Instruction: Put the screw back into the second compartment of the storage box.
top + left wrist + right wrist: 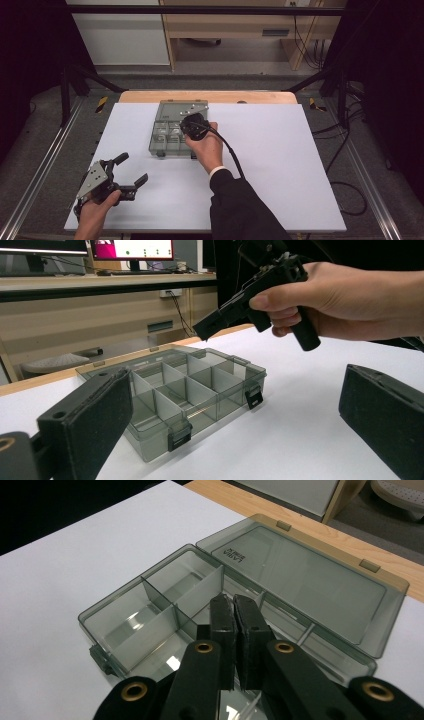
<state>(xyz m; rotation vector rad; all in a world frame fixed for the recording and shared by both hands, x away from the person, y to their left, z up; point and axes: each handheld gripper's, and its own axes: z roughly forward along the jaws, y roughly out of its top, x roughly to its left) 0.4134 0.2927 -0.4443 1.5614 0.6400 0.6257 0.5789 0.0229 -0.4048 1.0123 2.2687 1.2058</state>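
Observation:
A smoky transparent compartment box (167, 140) lies open in the middle of the white board, its lid (182, 107) folded back flat on the far side. Its dividers form several compartments (150, 605) that look bare. My right gripper (193, 127) hovers over the box's right half, pointing down. In the right gripper view its jaws (234, 602) are pressed together with nothing between them, above the middle dividers. My left gripper (133, 167) rests low at the board's near left corner, open wide and holding nothing. In the left gripper view the box (200, 390) lies ahead and the right gripper (260, 295) hangs above it.
The white board (280, 165) covers a wooden table (207, 96). Black frame rails (45, 165) run along both sides. A cable (231, 155) trails from the right gripper along the sleeve. Wooden furniture (240, 30) stands beyond the table.

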